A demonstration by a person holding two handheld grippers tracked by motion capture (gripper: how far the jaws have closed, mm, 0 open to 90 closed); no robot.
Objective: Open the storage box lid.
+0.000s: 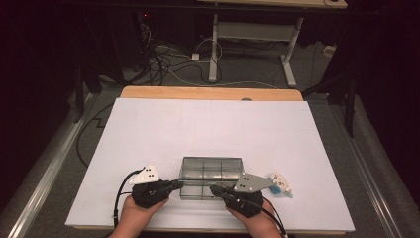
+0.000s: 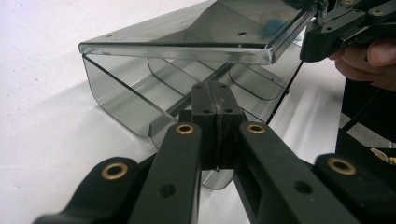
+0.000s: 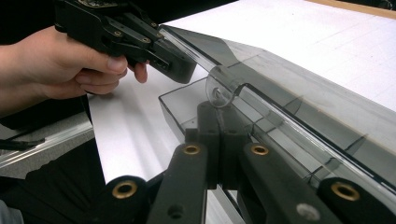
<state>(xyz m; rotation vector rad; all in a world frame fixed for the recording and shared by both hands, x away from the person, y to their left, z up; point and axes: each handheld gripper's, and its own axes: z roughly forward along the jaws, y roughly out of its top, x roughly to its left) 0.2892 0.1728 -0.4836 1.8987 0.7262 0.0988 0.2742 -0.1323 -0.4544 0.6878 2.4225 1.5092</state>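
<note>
1. Smoky clear compartment box (image 1: 210, 177) sits at the near edge of the white surface (image 1: 208, 124), its lid (image 2: 196, 35) seen partly raised.
2. Left tool (image 1: 179, 184) and right tool (image 1: 214, 188) are both pressed together, each at a front corner of the box; whether plastic is pinched cannot be told.
3. Judged midway: the lid is neither fully opened nor shut.
4. A small white-and-blue object (image 1: 280, 184) lies to the right. The room is dark, with cables (image 1: 163, 62) on the floor.

1. One clear compartment box (image 1: 210, 174) with a hinged lid.
2. Two black grippers, left (image 1: 180, 184) and right (image 1: 214, 188).
3. One small white-and-blue object (image 1: 280, 185).
4. One white table (image 1: 208, 124).
</note>
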